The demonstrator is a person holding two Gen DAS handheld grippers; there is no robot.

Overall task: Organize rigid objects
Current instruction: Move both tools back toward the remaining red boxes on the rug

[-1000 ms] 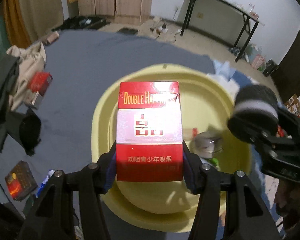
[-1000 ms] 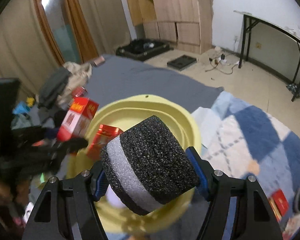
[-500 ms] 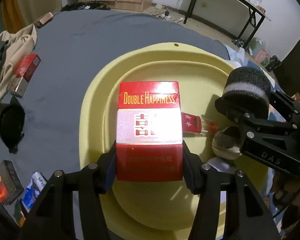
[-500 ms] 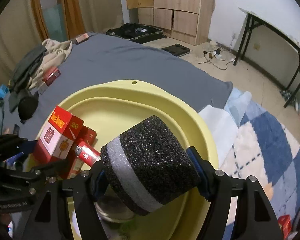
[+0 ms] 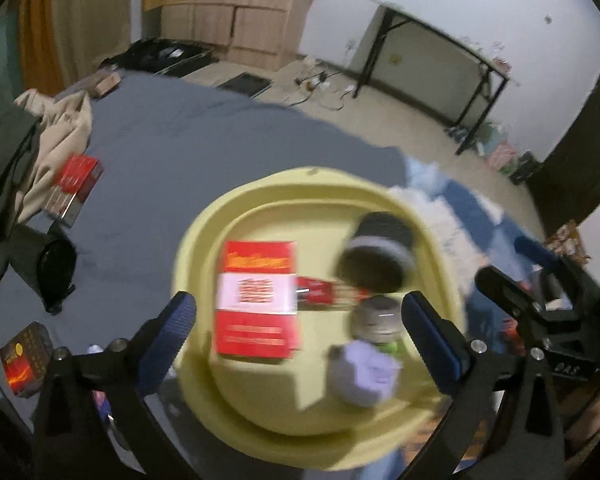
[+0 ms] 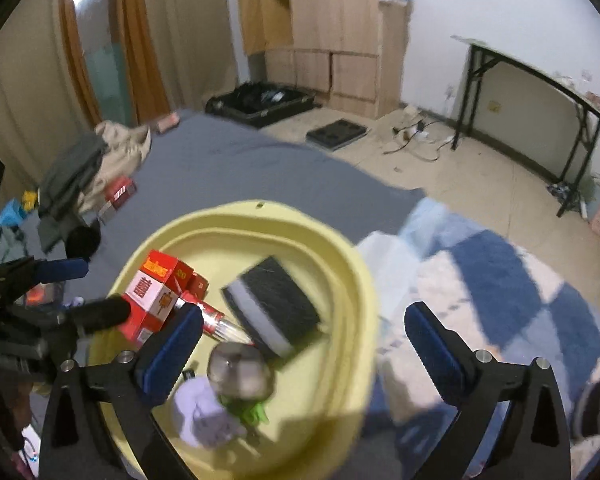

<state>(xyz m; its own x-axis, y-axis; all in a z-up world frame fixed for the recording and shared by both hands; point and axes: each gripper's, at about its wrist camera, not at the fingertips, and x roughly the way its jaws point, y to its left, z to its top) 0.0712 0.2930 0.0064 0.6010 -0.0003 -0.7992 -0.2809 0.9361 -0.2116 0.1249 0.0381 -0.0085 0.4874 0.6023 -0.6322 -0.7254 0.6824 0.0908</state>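
Claws come first in each view, both with jaws opening and spread wide, nothing pressed between the pads. The left claw (image 5: 298, 328) hangs over the near half of a yellow basin (image 5: 204, 240); the red and white carton (image 5: 256, 300) lies flat in the basin just ahead of and between its blue pads, touching neither. To the right of that carton, just past the right pad's tip, sit a small red pack (image 5: 316, 290), a metal lid (image 5: 376, 316) and a pale purple lump (image 5: 360, 372), all blurred. The black and white foam roll (image 5: 380, 256) lies farther ahead and to the right, close to the basin's far right wall.

The right claw (image 6: 302, 338) hovers over the basin's right rim (image 6: 364, 280). The foam roll (image 6: 274, 308) rests inside between its pads but clear of both, and the carton (image 6: 152, 294) stands beyond the left pad, next to the left claw's black finger (image 6: 100, 312). The rim curves under the right pad's side, with blue checked bedding (image 6: 500, 264) beyond it.

Ahead of the basin's far rim the grey bedsheet (image 5: 204, 140) lies open and bare in the middle. Off to the left are a red box (image 5: 76, 184), a black pouch (image 5: 56, 268) and heaped clothes (image 5: 28, 148). Farther on, bare floor (image 6: 460, 176) runs to a black-legged table (image 6: 540, 88) and wooden cupboards (image 6: 332, 40).
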